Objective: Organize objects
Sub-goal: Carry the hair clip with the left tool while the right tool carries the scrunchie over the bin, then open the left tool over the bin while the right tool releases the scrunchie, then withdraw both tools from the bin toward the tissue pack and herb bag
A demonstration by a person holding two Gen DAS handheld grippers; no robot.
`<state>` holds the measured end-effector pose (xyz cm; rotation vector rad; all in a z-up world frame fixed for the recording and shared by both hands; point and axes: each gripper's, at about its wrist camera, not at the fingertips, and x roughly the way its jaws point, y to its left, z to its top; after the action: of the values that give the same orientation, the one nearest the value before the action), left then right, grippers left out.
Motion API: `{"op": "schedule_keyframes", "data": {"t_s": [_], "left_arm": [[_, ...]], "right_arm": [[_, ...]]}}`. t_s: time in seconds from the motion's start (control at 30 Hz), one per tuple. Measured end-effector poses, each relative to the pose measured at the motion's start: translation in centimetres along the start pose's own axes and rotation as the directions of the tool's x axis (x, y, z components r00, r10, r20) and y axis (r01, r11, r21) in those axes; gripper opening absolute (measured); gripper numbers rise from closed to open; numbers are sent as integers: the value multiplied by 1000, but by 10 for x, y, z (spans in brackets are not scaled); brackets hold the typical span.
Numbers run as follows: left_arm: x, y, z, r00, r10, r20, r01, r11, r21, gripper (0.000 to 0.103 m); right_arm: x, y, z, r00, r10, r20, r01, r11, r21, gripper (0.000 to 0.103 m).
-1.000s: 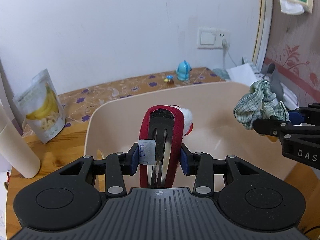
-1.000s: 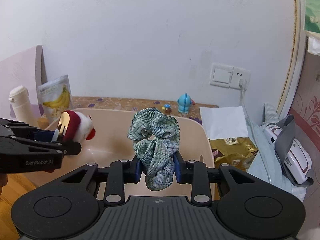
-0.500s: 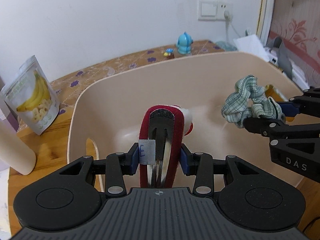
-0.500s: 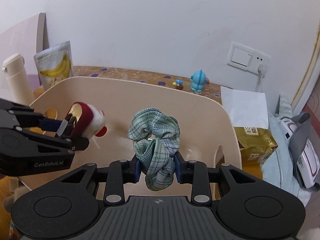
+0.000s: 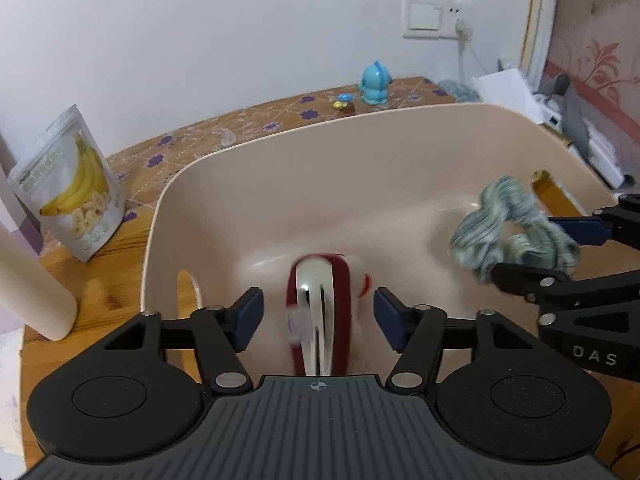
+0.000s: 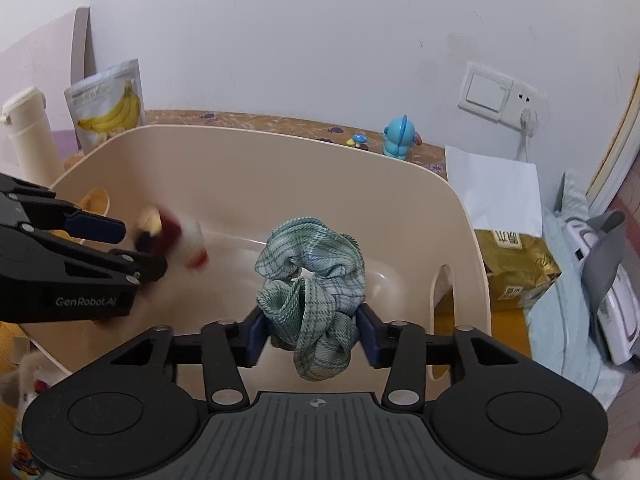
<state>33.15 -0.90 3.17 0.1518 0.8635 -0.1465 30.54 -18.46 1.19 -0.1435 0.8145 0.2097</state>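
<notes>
In the left wrist view, the left gripper [image 5: 318, 312] is standing with its fingers [image 5: 248, 314] spread apart; they have just been opening, and the red hair clip [image 5: 320, 320], blurred, is sitting between them with a clear gap to each pad, over the inside of the beige tub [image 5: 280, 184] at lower centre of the frame. In the right wrist view, the right gripper [image 6: 312, 336] has also just been opening its fingers [image 6: 368, 334]; the green plaid scrunchie [image 6: 312, 280] is bulging between them at the centre of the frame, above the tub's floor, and whether the pads are pressing on it I cannot tell. Outward, the tub is resting on the counter [image 5: 108, 284]. A banana-chip pouch [image 5: 72, 184] is standing at the left of the frame beside a cream bottle [image 5: 32, 280]. A blue toy figure [image 5: 374, 84] is standing behind the tub near the wall, with a wall switch [image 5: 424, 22] at upper right.
</notes>
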Motion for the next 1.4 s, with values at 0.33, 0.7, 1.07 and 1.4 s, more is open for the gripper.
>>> {"op": "schedule_keyframes", "data": {"t_s": [0.33,0.7,1.07,1.4], "left_arm": [[-18,0,-2,998,38,55,-38,999,-11,79],[-49,6,-3,990,54,128,-49,998,-45,80],[-91,8,-16,980,68,186,-55,996,-72,80],[-123,13,-37,972,88,217,-68,993,-96,82]], "right_arm": [[-18,-3,-5,999,-23,42,22,999,23,81],[-49,-9,-7,990,-51,133,40,996,81,94],[-84,-4,-12,980,-61,192,44,995,92,96],[-119,3,-29,970,-61,233,44,996,78,99]]}}
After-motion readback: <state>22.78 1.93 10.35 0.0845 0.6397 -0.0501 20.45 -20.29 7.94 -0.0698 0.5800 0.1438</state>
